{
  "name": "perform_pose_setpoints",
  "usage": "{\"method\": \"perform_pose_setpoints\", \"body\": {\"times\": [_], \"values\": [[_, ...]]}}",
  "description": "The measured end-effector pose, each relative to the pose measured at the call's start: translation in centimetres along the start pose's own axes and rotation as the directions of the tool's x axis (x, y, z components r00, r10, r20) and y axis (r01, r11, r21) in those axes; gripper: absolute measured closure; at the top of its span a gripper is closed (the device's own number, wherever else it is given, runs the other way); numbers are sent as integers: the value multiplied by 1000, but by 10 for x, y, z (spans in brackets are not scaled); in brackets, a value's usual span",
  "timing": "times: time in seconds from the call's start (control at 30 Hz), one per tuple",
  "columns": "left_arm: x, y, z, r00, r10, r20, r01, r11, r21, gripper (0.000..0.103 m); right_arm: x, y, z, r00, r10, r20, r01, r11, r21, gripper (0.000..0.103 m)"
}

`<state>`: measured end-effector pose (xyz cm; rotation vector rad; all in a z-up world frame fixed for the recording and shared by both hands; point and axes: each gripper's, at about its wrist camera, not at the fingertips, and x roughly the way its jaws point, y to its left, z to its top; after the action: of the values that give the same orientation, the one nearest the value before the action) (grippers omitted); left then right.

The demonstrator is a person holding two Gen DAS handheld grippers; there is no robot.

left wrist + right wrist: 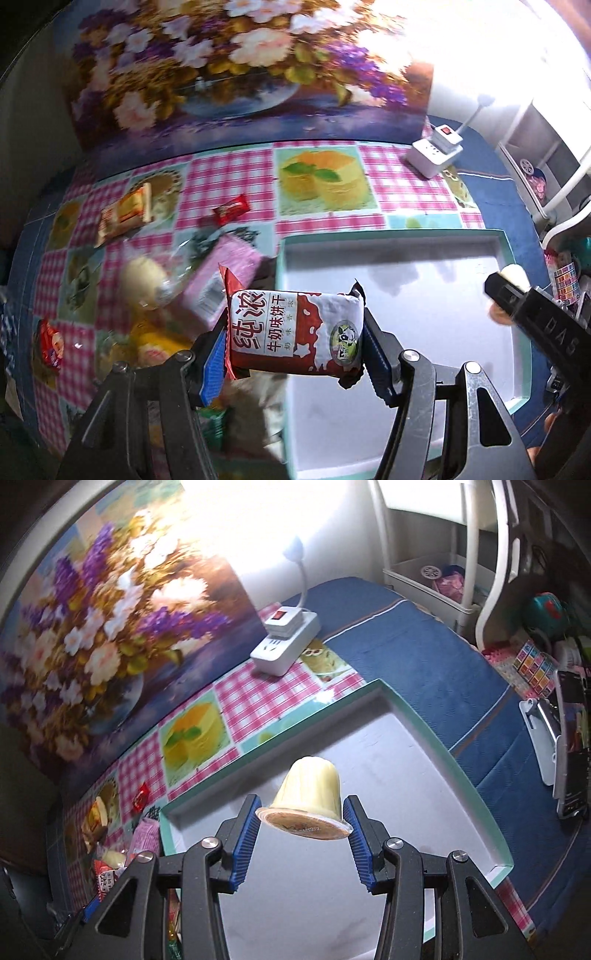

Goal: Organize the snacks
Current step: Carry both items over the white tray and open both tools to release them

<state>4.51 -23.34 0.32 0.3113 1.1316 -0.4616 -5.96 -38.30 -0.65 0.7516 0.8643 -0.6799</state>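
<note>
- Your left claw (295, 328) grips a biscuit pack (295, 332) at the white tray's (406, 254) left rim.
- Your right claw (301, 814) clamps a jelly cup (308, 794) over the tray.
- The table (243, 170) wears a pink checked cloth; snacks (125, 214) lie scattered left of the tray.
- A flower picture (229, 66) stands behind; a power strip (434, 157) sits nearby.
</note>
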Motion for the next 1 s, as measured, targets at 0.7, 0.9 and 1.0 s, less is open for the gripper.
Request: {"method": "perform_pose_setpoints", "body": {"times": [0.7,0.9,1.0], "values": [[45,-54,9,1000,-21,-21,22,999,41,38,32,-52,14,997,-68,-47,73,990,122,54],[49,-53,9,1000,-15,-20,15,999,39,38,37,-49,12,997,-48,-67,56,991,125,54],[52,-52,8,1000,-10,-26,11,999,38,37,42,-46,10,995,-44,-85,54,991,119,54]]}}
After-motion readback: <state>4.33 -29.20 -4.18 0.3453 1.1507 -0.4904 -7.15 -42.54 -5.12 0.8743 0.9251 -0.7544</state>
